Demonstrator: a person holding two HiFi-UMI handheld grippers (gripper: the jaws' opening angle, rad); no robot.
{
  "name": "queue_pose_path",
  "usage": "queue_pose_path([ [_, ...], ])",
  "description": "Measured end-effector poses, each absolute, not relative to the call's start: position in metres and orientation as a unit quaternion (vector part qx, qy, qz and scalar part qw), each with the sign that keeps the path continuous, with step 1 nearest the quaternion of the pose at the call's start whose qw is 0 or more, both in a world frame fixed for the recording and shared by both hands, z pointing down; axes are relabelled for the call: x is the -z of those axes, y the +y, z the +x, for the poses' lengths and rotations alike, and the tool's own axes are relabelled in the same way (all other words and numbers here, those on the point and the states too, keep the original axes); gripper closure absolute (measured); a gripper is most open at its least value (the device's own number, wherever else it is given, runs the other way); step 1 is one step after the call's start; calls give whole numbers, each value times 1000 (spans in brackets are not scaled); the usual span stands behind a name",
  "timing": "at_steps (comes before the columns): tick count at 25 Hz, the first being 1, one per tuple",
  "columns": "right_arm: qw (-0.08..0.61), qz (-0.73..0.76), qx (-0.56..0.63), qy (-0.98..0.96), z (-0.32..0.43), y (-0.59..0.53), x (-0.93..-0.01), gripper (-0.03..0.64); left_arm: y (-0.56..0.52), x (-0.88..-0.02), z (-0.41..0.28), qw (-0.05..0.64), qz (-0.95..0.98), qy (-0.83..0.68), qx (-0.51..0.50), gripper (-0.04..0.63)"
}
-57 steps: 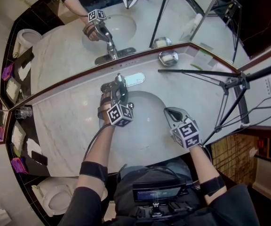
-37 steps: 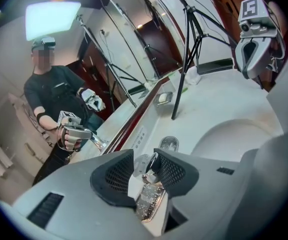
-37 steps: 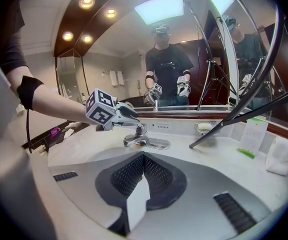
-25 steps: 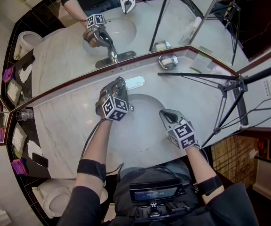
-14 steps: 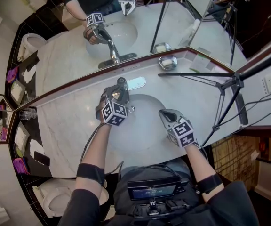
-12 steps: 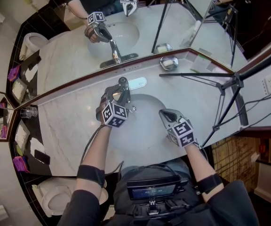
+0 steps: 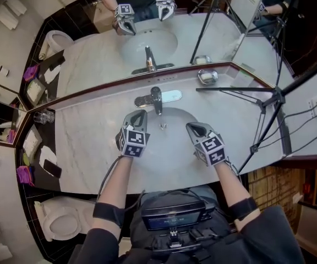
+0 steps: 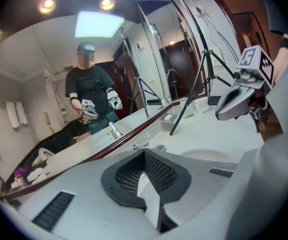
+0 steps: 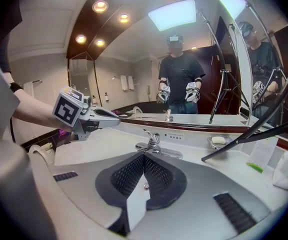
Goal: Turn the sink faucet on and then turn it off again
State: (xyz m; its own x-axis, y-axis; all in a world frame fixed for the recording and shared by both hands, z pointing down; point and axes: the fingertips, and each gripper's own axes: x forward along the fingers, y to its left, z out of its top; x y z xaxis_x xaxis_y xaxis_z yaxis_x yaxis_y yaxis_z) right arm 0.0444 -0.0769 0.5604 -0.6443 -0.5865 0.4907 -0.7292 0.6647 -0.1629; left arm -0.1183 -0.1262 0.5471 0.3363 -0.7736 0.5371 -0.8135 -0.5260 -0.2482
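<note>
faucet [image 7: 156, 98]: chrome, single lever, on an oval plate at the back rim of the white basin [image 7: 169, 143] | left gripper [image 7: 141, 115]: jaws just closing, now together on nothing; near the faucet, apart | right gripper [image 7: 192, 128]: clenched, empty; over the basin's right side

Closed, empty tool [image 9: 144, 156] before faucet [image 9: 153, 142]

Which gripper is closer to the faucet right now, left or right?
Left. The left gripper sits just below and left of the faucet in the head view, clear of it; the right gripper hangs farther off, over the right side of the basin.
</note>
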Motion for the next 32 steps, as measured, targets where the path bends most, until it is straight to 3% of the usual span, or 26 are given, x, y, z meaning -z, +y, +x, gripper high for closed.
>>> queue_pose_path([
  [12, 208, 357, -156, -897, 22, -71, -555, 598, -54, -530, -162, 180, 796, -555, -160, 591],
  [32, 222, 364, -148, -892, 24, -68, -551, 598, -37, -549, -168, 199, 776, -581, -141, 571],
])
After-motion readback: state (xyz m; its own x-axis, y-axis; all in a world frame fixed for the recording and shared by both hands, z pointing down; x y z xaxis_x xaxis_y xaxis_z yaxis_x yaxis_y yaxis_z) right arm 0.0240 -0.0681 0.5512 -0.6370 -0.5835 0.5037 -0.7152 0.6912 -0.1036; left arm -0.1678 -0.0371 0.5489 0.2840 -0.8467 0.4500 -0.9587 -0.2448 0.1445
